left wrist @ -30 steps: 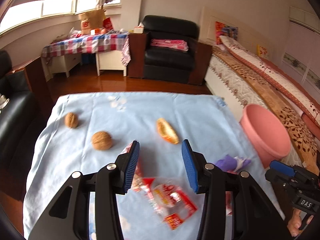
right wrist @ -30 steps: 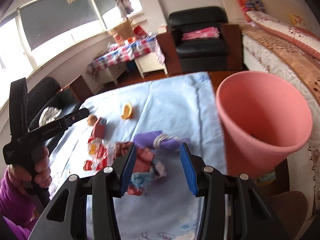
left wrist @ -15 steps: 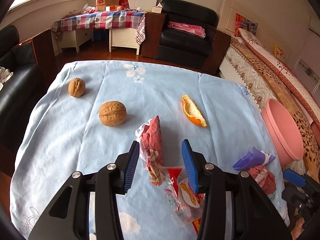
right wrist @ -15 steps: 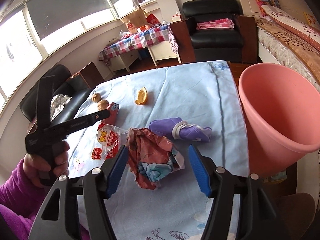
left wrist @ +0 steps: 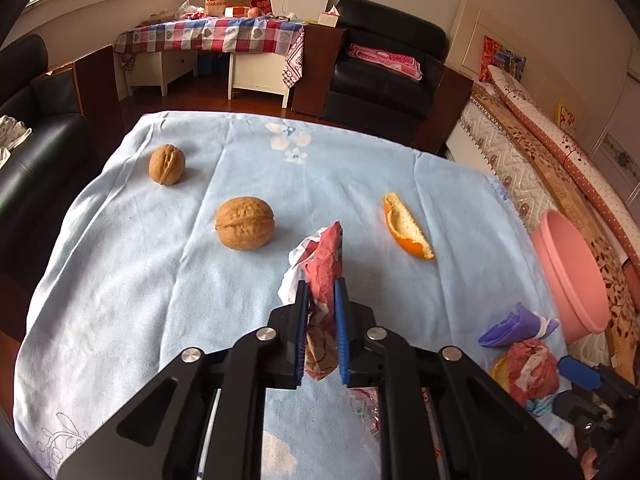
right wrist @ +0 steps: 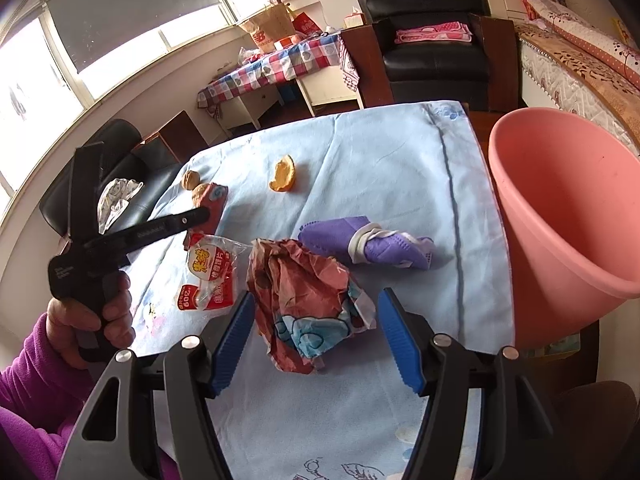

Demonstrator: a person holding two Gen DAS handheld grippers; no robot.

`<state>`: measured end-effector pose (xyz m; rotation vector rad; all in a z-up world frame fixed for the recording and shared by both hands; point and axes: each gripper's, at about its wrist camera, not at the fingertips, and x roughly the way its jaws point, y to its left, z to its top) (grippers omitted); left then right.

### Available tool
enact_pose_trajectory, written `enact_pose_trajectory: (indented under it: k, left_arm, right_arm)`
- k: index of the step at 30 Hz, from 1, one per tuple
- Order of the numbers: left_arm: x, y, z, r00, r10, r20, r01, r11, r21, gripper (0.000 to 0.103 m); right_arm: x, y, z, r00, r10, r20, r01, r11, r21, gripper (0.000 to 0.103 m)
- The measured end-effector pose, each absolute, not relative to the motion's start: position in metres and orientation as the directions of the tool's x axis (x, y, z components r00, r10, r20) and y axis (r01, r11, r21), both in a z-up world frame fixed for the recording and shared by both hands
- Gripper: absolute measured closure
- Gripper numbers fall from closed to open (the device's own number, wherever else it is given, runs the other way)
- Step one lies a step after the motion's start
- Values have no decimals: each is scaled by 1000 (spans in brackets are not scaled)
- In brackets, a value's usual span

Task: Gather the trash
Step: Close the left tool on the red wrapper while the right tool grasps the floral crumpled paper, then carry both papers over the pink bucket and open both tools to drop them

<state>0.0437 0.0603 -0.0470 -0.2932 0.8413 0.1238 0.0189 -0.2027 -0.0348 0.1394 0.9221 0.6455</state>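
My left gripper (left wrist: 320, 304) is shut on a crumpled red paper wrapper (left wrist: 326, 256), which also shows in the right wrist view (right wrist: 216, 204). My right gripper (right wrist: 316, 332) is open, with a second crumpled red-and-blue wrapper (right wrist: 308, 300) lying on the blue cloth between its fingers. A clear snack packet (right wrist: 210, 276) lies to its left. A purple face mask (right wrist: 368, 244) lies just beyond it. An orange peel (left wrist: 406, 226) and two walnuts (left wrist: 245, 228) (left wrist: 167, 164) lie farther out. The pink bin (right wrist: 568, 208) stands off the table's right edge.
The table is covered by a light blue cloth (left wrist: 140, 280). A black sofa (left wrist: 28, 148) stands to the left, a black armchair (left wrist: 384, 64) and a checked side table (left wrist: 216, 36) behind, and a bed (left wrist: 552, 160) to the right, behind the bin.
My left gripper moved forward over the red wrapper and closed on it. My right gripper moved toward the second wrapper and opened wider around it.
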Motion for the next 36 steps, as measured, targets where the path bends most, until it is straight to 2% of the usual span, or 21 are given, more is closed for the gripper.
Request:
enact_pose_trajectory:
  k: [14, 16, 17, 20, 24, 36]
  left_arm:
    - [32, 32, -8, 725, -99, -682, -112, 960, -258, 91]
    - [30, 30, -7, 726, -104, -680, -105, 960, -259, 91]
    - [30, 29, -6, 727, -105, -678, -101, 961, -257, 91]
    - [29, 28, -3, 731, -109, -674, -92, 962, -256, 91]
    - [28, 25, 2, 736, -112, -667, -82, 964, -253, 91]
    - [26, 6, 30, 778, -160, -607, -3, 966, -259, 91]
  right_arm:
    - [26, -195, -50, 402, 550, -732, -448, 816, 366, 37]
    - [26, -196, -52, 393, 559, -730, -447, 810, 379, 49]
    - [26, -196, -53, 391, 560, -731, -445, 810, 382, 59]
    - [28, -201, -55, 381, 574, -724, -436, 803, 407, 72]
    - [24, -205, -50, 385, 597, -704, -447, 788, 423, 75]
    - [11, -231, -7, 519, 608, -601, -461, 791, 403, 75]
